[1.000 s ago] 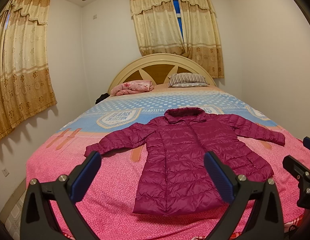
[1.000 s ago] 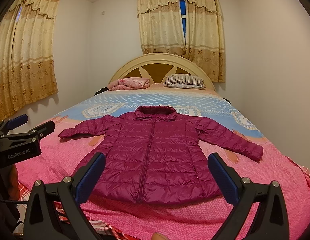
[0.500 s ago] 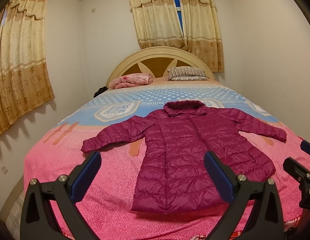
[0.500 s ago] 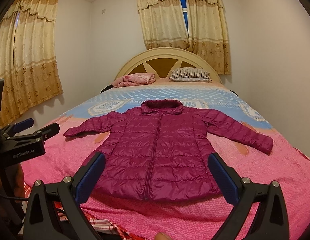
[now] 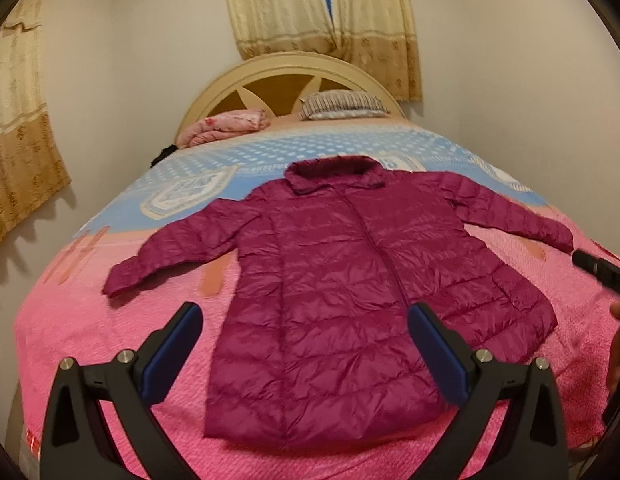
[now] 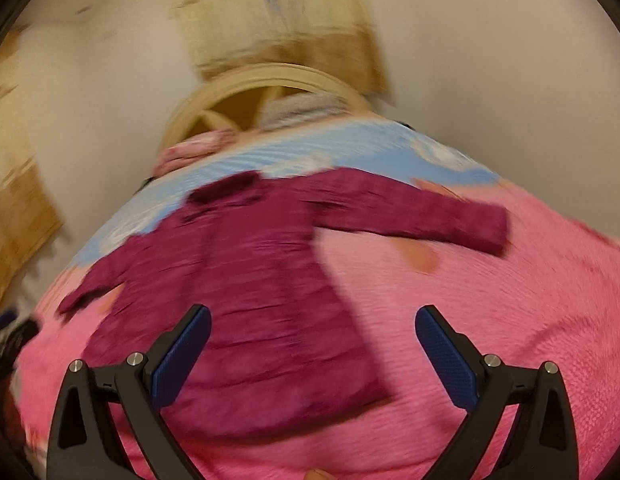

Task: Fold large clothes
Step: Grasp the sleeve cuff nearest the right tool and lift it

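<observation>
While flat on the bed point(image 5: 109, 340), magenta jacket point(image 5: 350, 300) (sleeves spread, unfolded).

The jacket point(image 5: 350, 280) is quilted cloth with a slight satin sheen. The bedspread point(image 5: 109, 340) beneath is matt, pebbly-textured fabric. The left gripper point(image 5: 305, 344) is matt black plastic with blue textured pads point(image 5: 173, 352) and shiny metal screws. The headboard point(image 5: 285, 68) looks smooth, painted wood.

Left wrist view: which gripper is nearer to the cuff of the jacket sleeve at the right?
Right. The right gripper has a finger just beside that cuff; the left gripper is farther off, by the jacket hem.
</observation>
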A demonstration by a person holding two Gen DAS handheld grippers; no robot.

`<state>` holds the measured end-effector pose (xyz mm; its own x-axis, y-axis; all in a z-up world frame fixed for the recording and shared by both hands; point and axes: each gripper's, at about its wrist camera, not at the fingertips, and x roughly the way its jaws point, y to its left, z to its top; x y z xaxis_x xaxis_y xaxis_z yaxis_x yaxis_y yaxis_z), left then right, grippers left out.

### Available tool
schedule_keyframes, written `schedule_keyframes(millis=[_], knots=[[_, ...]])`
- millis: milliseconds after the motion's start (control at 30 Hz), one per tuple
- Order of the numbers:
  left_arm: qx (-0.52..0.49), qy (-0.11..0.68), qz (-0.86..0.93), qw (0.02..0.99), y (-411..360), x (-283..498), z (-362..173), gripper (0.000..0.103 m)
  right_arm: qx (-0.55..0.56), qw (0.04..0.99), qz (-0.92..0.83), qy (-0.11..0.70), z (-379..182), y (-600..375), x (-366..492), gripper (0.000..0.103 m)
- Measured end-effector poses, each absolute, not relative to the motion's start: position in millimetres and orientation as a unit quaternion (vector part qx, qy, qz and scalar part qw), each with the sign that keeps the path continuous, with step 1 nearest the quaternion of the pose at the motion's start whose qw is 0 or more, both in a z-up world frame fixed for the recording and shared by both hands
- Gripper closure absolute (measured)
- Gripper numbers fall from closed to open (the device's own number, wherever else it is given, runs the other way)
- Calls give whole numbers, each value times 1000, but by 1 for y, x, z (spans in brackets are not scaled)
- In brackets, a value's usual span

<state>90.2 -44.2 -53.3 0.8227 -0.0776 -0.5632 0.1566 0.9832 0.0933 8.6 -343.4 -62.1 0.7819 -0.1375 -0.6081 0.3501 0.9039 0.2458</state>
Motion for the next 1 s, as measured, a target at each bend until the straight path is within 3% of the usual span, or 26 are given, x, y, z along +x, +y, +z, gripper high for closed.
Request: schedule_keyframes(millis=[100, 233, 500, 633, 700, 733, 767, 1000], knots=[[78, 295, -65, 950, -56, 107, -60, 0, 226, 905, -178, 312, -79, -403, 16, 3], [99, 312, -74, 942, -73, 136, -74, 0, 274, 876, -223, 328, -95, -467, 27, 25], [100, 342, -88, 930, -89, 177, -96, 0, 349, 839, -247, 337, -122, -555, 66, 27], [99, 354, -93, 925, -93, 186, -108, 0, 357, 826, -242, 364, -143, -569, 89, 46], [98, 360, -97, 923, -93, 190, -112, 0, 337, 830, -252, 366, -145, -572, 98, 60], [100, 360, -97, 923, -92, 190, -113, 0, 331, 833, -249, 367, -144, -575, 102, 74], [101, 358, -96, 923, -91, 190, -114, 0, 327, 836, -243, 368, -142, -577, 105, 79], [81, 343, -90, 932, -70, 191, -107, 0, 232, 874, -263, 337, -89, -572, 120, 89]])
